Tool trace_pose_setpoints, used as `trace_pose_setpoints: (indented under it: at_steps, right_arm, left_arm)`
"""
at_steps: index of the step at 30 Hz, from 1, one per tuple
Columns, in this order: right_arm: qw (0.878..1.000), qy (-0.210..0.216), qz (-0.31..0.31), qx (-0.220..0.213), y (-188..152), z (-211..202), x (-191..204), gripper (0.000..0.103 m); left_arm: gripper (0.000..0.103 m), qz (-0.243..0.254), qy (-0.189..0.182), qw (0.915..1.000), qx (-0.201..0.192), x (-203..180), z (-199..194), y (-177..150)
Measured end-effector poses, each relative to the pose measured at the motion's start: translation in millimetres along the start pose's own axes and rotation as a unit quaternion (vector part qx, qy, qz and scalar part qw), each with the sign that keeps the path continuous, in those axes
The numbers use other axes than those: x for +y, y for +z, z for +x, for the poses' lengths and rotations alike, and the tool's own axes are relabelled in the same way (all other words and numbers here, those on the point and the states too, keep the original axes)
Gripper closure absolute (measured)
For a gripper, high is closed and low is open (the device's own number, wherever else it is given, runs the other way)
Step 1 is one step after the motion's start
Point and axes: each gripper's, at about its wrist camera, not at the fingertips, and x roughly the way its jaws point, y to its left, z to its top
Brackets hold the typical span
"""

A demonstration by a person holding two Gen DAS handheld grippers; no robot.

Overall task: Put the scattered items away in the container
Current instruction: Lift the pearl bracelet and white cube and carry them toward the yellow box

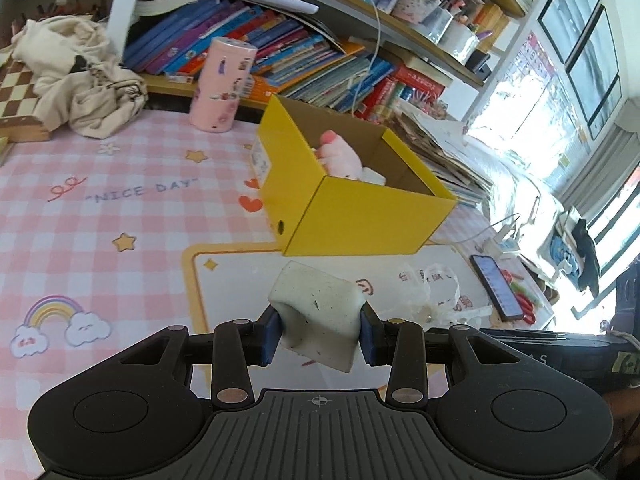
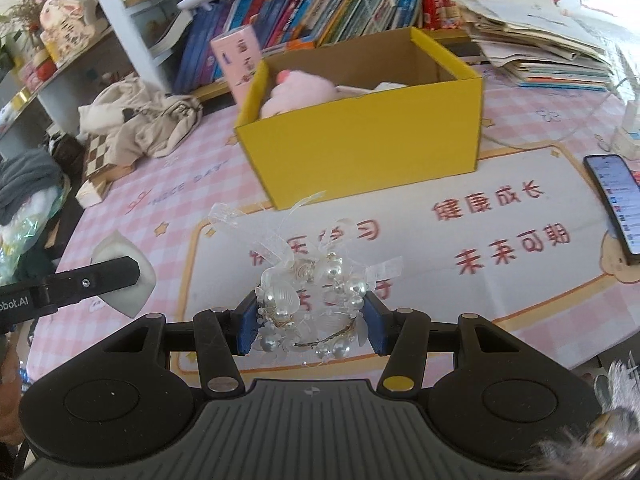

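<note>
Left wrist view: left gripper (image 1: 320, 330) clamps a white sponge block (image 1: 318, 314) between its blue pads (image 1: 269, 336), held above the desk mat (image 1: 224, 272). At 12 o'clock from the gripper stands the yellow box (image 1: 360, 216), open-topped, with a pink plush toy (image 1: 340, 156) inside. At 11 o'clock, beyond the box, a pink cylindrical canister (image 1: 222, 86) stands upright on the pink checked tablecloth (image 1: 100, 208). At 2 o'clock lies a smartphone (image 1: 497, 287).

Right wrist view: right gripper (image 2: 311, 330) is closed on a pearl-and-ribbon hair ornament (image 2: 316, 300), its pads (image 2: 246, 330) pressing both sides. The box (image 2: 368, 148) sits at 12 o'clock; the phone (image 2: 618, 206) at 2 o'clock; the sponge (image 2: 128, 276), in the left gripper, at 9 o'clock.
</note>
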Motion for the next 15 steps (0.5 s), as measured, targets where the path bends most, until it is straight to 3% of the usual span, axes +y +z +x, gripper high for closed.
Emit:
trace_pose_setpoints:
  at_steps: [15]
  right_arm:
    - [1.0,-0.005,0.019,0.005,18,3,-51,0.053]
  left_arm:
    - [0.066,0.011,-0.004,0.9998,0.017,-36,40,13]
